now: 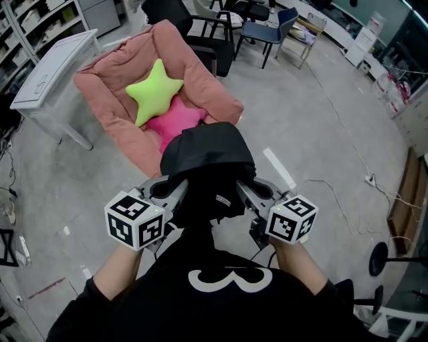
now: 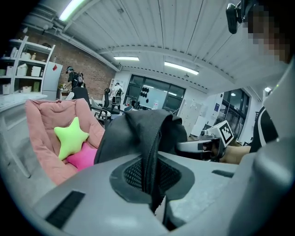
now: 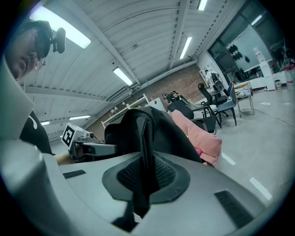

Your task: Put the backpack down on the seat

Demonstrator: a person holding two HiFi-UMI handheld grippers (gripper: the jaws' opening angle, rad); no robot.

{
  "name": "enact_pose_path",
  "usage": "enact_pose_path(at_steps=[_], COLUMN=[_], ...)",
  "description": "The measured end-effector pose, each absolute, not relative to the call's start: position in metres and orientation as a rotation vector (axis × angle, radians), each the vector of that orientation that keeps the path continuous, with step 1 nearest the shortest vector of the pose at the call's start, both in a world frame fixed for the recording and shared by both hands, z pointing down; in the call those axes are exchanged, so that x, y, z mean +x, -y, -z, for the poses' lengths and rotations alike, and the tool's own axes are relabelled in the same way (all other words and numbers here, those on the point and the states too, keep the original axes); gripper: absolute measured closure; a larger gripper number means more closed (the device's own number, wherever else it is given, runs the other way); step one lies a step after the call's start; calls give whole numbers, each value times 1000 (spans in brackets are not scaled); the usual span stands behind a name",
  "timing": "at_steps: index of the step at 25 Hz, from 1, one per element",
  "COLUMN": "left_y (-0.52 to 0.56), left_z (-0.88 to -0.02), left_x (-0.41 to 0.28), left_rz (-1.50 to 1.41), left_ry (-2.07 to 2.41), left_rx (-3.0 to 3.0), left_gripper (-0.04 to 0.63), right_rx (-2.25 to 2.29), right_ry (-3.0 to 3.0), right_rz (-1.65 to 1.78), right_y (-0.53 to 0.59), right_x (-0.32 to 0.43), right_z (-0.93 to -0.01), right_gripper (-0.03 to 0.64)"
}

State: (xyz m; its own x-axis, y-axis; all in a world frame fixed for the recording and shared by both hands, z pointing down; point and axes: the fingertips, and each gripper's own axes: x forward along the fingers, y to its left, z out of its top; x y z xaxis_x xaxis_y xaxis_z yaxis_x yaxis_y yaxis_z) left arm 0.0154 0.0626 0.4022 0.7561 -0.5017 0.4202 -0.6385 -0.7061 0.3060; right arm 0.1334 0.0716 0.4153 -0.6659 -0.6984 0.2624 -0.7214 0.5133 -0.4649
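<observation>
A black backpack (image 1: 207, 160) hangs in the air between my two grippers, just in front of the pink seat (image 1: 107, 100). My left gripper (image 1: 175, 194) is shut on a black strap (image 2: 150, 161) at the backpack's left side. My right gripper (image 1: 246, 195) is shut on another black strap (image 3: 145, 156) at its right side. On the seat lie a lime-green star cushion (image 1: 152, 90) and a magenta star cushion (image 1: 175, 121). The backpack (image 2: 138, 136) hides the seat's near edge in the head view. The seat (image 2: 41, 133) shows at the left of the left gripper view.
A white table (image 1: 50, 73) stands left of the seat. Black office chairs (image 1: 200, 30) and a blue chair (image 1: 267, 30) stand behind it. A white cable (image 1: 334, 194) runs over the grey floor at the right. Shelves (image 1: 33, 20) fill the far left corner.
</observation>
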Motion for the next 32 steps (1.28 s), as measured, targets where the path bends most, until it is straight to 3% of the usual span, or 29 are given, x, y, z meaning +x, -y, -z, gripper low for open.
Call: enact_pose_path(at_steps=[22, 32], left_y=[251, 341], left_z=[-425, -419], left_x=[-21, -62], left_rz=[-323, -330], left_ry=[1003, 1222], left_rx=[2371, 2283], left_gripper=[584, 583], right_rx=[1050, 874], right_ry=[2645, 2711], right_rz=[-914, -889], right_y=[256, 366], right_x=[98, 55], right_z=[-426, -423], right_gripper=[591, 591])
